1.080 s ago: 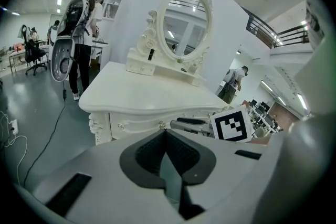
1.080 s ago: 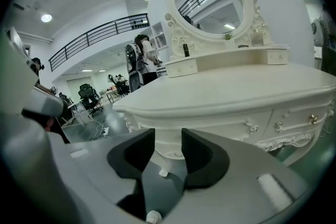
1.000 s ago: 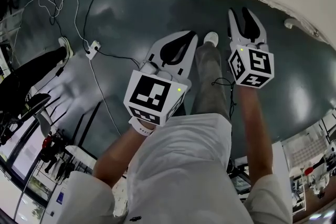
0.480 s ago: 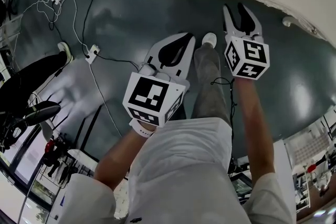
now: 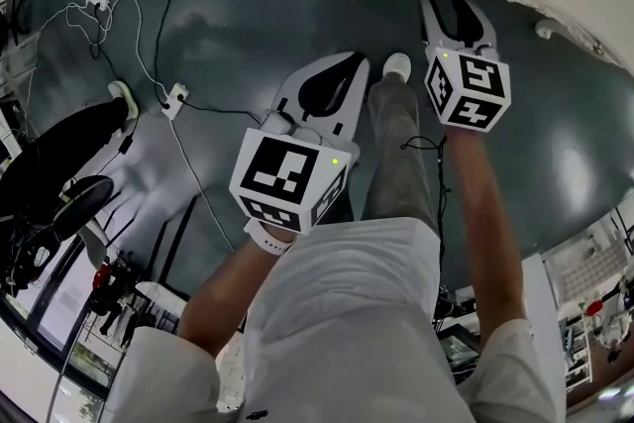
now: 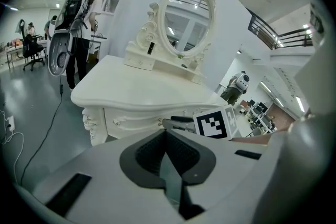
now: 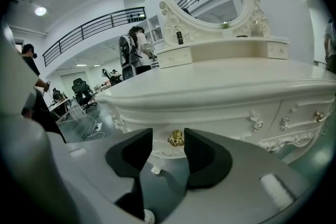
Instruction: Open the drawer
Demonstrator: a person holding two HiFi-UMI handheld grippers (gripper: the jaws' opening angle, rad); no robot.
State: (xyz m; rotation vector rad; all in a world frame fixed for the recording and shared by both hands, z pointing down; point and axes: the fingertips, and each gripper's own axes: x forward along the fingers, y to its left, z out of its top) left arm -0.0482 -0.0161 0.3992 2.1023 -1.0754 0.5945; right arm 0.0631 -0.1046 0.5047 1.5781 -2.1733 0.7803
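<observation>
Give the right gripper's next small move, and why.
Probably ease the right gripper forward until it straddles the small gold knob on the white carved drawer front. Its jaws have just been opening, and the knob lines up with their gap but lies beyond them.

— What are you wearing?

— A white short-sleeved top (image 5: 342, 312), grey trousers (image 5: 396, 149), a white shoe (image 5: 396, 68), and a white band (image 5: 265, 239) on my left wrist. A thin black cable (image 5: 441, 183) runs beside my right forearm.

— And the tools?

— My left gripper (image 5: 355, 64) and right gripper (image 5: 447, 3) are white shells with dark pads (image 7: 207, 155). Each carries a cube (image 5: 287, 178) of black-and-white square markers with a small green light (image 5: 336, 162). The right jaws have just been opening, with a gold knob (image 7: 176, 138) between them, untouched.
</observation>
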